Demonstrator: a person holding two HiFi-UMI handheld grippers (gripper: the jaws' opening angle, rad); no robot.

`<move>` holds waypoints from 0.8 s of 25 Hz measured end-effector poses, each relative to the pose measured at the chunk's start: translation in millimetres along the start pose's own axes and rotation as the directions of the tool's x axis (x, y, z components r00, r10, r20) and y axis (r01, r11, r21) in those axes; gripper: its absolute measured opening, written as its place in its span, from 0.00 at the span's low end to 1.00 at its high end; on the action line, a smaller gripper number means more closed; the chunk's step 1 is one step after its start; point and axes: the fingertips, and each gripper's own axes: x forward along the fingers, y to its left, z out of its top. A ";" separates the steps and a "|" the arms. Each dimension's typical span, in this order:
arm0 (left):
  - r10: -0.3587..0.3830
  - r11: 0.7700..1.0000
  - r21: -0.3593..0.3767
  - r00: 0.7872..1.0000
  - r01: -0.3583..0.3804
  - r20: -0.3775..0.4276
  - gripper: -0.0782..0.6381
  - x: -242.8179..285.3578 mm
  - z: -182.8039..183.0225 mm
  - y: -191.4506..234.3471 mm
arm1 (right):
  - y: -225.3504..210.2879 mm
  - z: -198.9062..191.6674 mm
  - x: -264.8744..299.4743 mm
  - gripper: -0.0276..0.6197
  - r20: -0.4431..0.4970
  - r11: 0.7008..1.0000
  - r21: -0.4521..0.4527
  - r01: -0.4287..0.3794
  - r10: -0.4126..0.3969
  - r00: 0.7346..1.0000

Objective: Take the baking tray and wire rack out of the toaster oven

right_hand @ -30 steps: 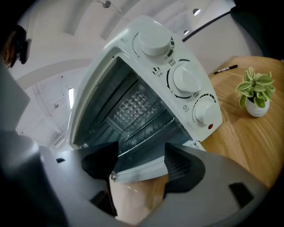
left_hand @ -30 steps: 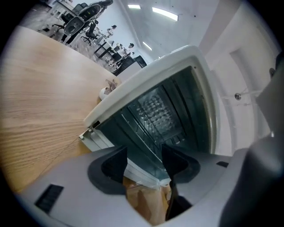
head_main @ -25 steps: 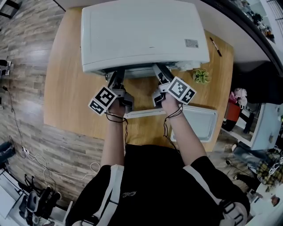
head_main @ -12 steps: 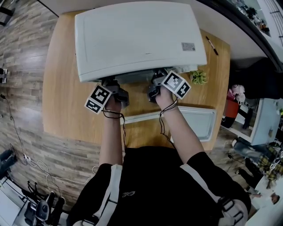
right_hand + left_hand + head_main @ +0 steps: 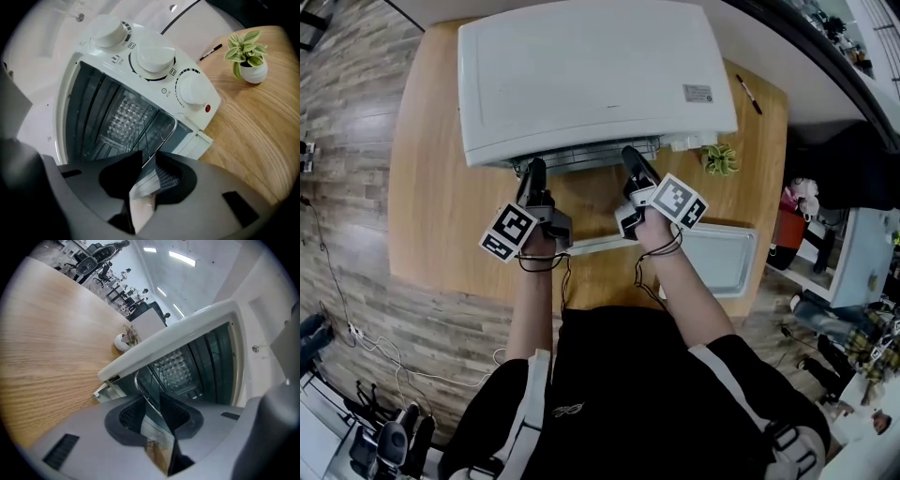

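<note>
Fingers (image 5: 129, 416) of left gripper (image 5: 151, 401) and right gripper (image 5: 149, 161) have just closed on the front edge of the wire rack (image 5: 161, 143) in the toaster oven (image 5: 591, 75).

The toaster oven (image 5: 591, 75) is white with white knobs (image 5: 152, 56) and a red light (image 5: 207, 108), its dark inside showing a shiny dimpled back panel (image 5: 126, 115) and the silvery wire rack (image 5: 161, 143). The table (image 5: 431, 187) is pale wood grain, the floor (image 5: 347, 122) grey-brown planks, the baking tray (image 5: 727, 262) pale grey, and the plant (image 5: 243, 47) has green, cream-striped leaves in a white pot. The left gripper (image 5: 532, 171) and right gripper (image 5: 630, 157) are grey with black pads and black-and-white square markers
</note>
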 end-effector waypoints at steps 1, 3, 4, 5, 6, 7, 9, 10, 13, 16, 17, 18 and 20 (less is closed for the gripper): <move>-0.002 1.000 0.000 1.000 0.002 -0.007 0.26 -3.1 -2.2 0.3 | -0.6 -1.8 -3.0 0.19 -0.009 1.000 -0.008 -0.002 0.001 1.000; -0.004 1.000 0.005 1.000 0.004 -0.017 0.26 -8.1 -5.6 0.9 | -1.5 -4.5 -8.1 0.20 -0.022 1.000 -0.023 -0.003 0.003 1.000; -0.005 1.000 0.010 1.000 0.005 -0.020 0.26 -9.8 -6.8 1.2 | -2.6 -4.7 -10.4 0.20 -0.023 1.000 -0.030 -0.001 0.000 1.000; -0.007 1.000 0.016 1.000 0.008 -0.024 0.26 -11.0 -7.7 1.4 | -4.6 -3.7 -12.3 0.22 -0.019 0.999 -0.038 0.005 -0.006 1.000; -0.010 1.000 0.022 1.000 0.010 -0.028 0.26 -11.9 -8.0 1.3 | -7.2 -1.6 -13.7 0.26 -0.011 0.999 -0.041 0.012 -0.013 1.000; -0.012 1.000 0.028 0.999 0.013 -0.030 0.26 -12.7 -7.6 0.7 | -9.9 1.6 -14.3 0.30 -0.001 0.999 -0.037 0.018 -0.018 1.000; -0.021 0.999 0.024 1.000 0.021 -0.017 0.26 -15.7 -3.4 -0.2 | -14.0 10.2 -13.9 0.35 0.023 1.000 -0.014 0.016 -0.016 1.000; -0.029 1.000 0.008 1.000 0.029 0.001 0.26 -17.8 0.3 0.3 | -15.1 15.2 -13.0 0.36 0.035 1.000 -0.003 0.011 -0.011 0.999; -0.043 0.997 -0.055 0.997 0.046 0.061 0.30 -21.2 14.8 6.6 | -16.4 28.3 -7.3 0.38 0.055 1.000 0.013 -0.005 0.004 0.998; -0.048 0.997 -0.062 0.997 0.052 0.068 0.30 -12.7 23.6 9.9 | -17.2 35.5 0.3 0.38 0.059 0.999 0.039 -0.019 0.017 0.998; -0.048 0.997 -0.061 0.997 0.052 0.063 0.30 -7.8 25.2 10.6 | -17.8 36.6 2.4 0.38 0.060 0.999 0.049 -0.020 0.017 0.998; -0.046 0.997 -0.061 0.997 0.050 0.058 0.30 -3.1 26.6 11.6 | -18.6 36.9 4.1 0.37 0.059 0.998 0.057 -0.018 0.014 0.998; -0.035 0.998 -0.049 0.998 0.038 0.048 0.29 2.3 28.5 12.6 | -19.8 34.7 5.2 0.24 0.048 0.998 0.057 -0.003 0.000 0.999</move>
